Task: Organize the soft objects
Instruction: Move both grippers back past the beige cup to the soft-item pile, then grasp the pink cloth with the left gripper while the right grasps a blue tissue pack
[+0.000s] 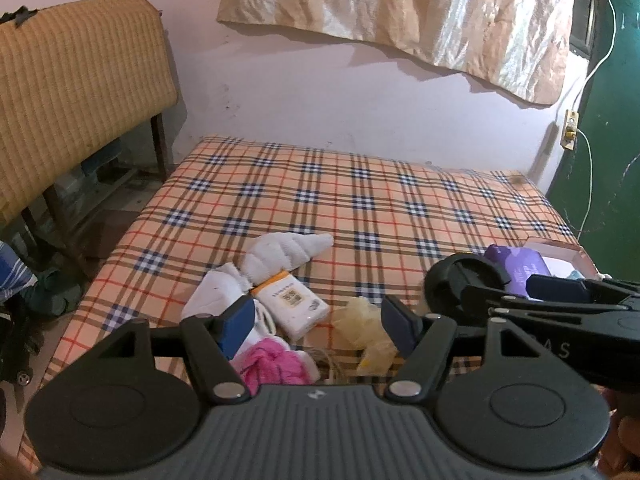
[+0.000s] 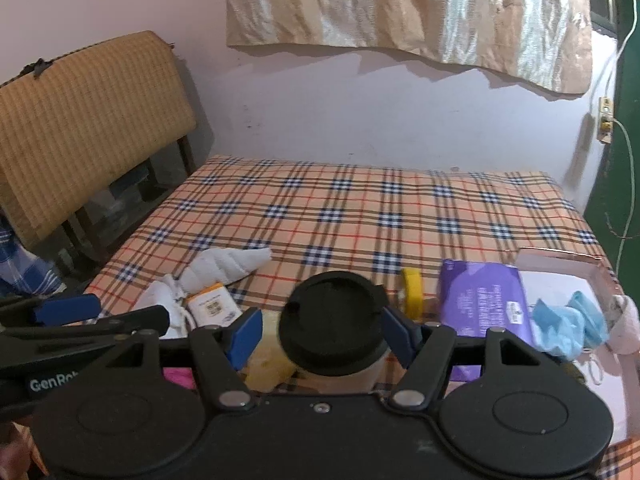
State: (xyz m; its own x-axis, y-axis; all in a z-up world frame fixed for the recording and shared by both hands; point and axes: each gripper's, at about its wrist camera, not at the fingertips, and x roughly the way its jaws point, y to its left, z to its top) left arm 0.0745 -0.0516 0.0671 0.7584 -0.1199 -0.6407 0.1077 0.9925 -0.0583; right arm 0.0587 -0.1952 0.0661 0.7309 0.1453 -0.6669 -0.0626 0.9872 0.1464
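On the plaid bed [image 1: 360, 200] lie a rolled white towel [image 1: 288, 252], a white cloth [image 1: 218, 292], a tissue pack [image 1: 292, 308], a pink knit piece [image 1: 272, 364] and a pale yellow mesh puff [image 1: 360, 328]. My left gripper [image 1: 318, 326] is open and empty above them. My right gripper [image 2: 322, 334] stands wide around a cup with a black lid [image 2: 334, 320]; whether the pads touch it is unclear. The cup also shows in the left wrist view [image 1: 460, 284]. A purple pack [image 2: 484, 300] and blue cloth [image 2: 568, 328] lie by a pink box [image 2: 560, 264].
A woven headboard-like panel [image 1: 76, 92] leans at the left with clutter under it. A yellow roll [image 2: 414, 292] sits behind the cup. A green door [image 1: 604, 120] and a hanging cable [image 1: 588, 184] are at the right. A wall bounds the bed's far side.
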